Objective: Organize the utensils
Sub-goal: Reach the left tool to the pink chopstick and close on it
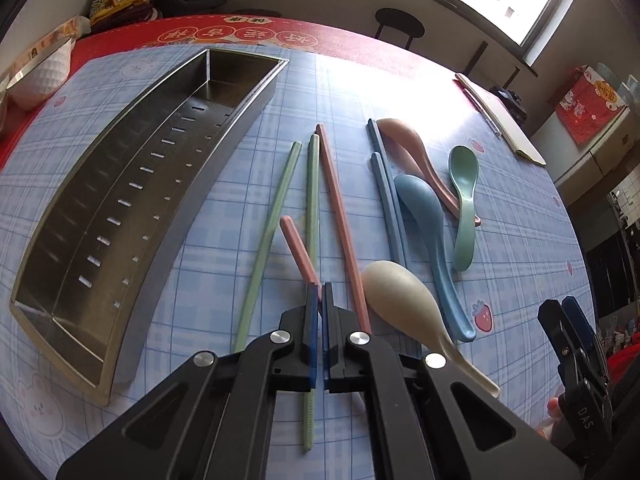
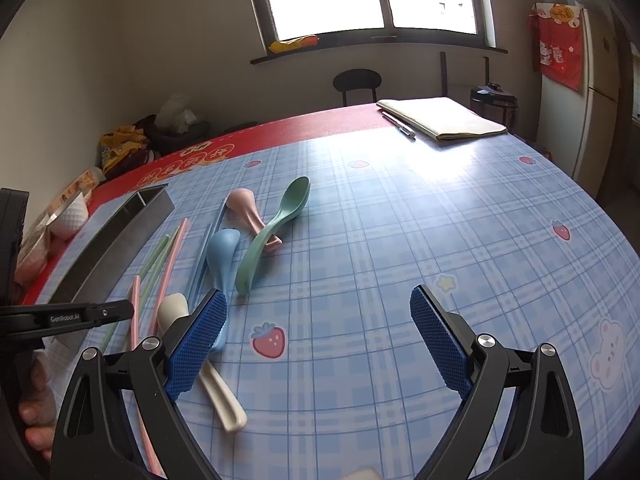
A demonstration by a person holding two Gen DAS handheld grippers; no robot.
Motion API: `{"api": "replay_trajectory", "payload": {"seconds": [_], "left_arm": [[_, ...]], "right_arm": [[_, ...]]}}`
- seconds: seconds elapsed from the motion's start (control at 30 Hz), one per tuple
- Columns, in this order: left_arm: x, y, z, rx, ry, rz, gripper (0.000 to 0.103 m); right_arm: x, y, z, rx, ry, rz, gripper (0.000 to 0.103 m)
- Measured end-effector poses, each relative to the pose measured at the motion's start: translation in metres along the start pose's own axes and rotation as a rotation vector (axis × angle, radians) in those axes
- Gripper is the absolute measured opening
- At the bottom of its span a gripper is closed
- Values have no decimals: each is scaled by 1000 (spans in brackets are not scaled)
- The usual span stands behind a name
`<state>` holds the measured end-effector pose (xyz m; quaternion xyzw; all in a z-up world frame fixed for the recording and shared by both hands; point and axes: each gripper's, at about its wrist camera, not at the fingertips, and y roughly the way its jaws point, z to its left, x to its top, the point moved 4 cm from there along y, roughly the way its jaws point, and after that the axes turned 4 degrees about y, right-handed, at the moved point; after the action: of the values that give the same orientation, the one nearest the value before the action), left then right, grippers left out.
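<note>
Left tool [image 1: 320, 300] clamped on pink chopstick [image 1: 298, 250] | right tool [image 2: 318, 344] wide open, holding nothing

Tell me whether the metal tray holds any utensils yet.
Empty: the metal tray shows only its bare slotted floor; no utensils lie inside.

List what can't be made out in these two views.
- Pink chopstick: its near end is hidden between the left gripper's fingers, left view.
- Cream spoon: handle partly covered by the gripper body, left view.
- Tray: inside hidden by its wall, right view.
- Right gripper: fingers wide apart; only its side shows at the left view's edge.
</note>
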<state>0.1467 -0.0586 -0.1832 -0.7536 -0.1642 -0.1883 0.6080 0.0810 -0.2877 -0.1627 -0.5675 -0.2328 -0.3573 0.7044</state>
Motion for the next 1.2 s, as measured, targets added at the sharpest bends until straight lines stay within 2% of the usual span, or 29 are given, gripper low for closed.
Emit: {"api": "replay_trajectory", "payload": {"seconds": [0.23,0.43,0.53,0.7,0.77,0.87,1.03,1.13,1.2], "left_arm": [[-3,-24,-9,-67,68,10,2],[-27,-16,-22,-138,32,135,3],[-31,-9,-22,-120,10,158,5],[-34,-8,-22,-99,4,154,5],[-34,-9,-20,-93,-5,159,16],[-35,-10,-16,-83,-26,157,23],[-36,-3,-15,-77,-37,166,22],[-35,-3,-16,-71,-28,157,12],[-34,-2,-16,-66,-25,152,11]], "right_arm": [[0,0,-2,7,12,-5,90],[1,-1,-2,9,15,-7,90],[1,-1,-2,10,17,-8,90],[1,0,-2,13,21,-9,90],[1,-1,-2,14,20,-11,90],[1,-1,-3,14,22,-10,90],[1,-1,-3,14,19,-9,90],[1,-1,-3,14,22,-9,90],[0,-1,-3,14,24,-8,90]]}}
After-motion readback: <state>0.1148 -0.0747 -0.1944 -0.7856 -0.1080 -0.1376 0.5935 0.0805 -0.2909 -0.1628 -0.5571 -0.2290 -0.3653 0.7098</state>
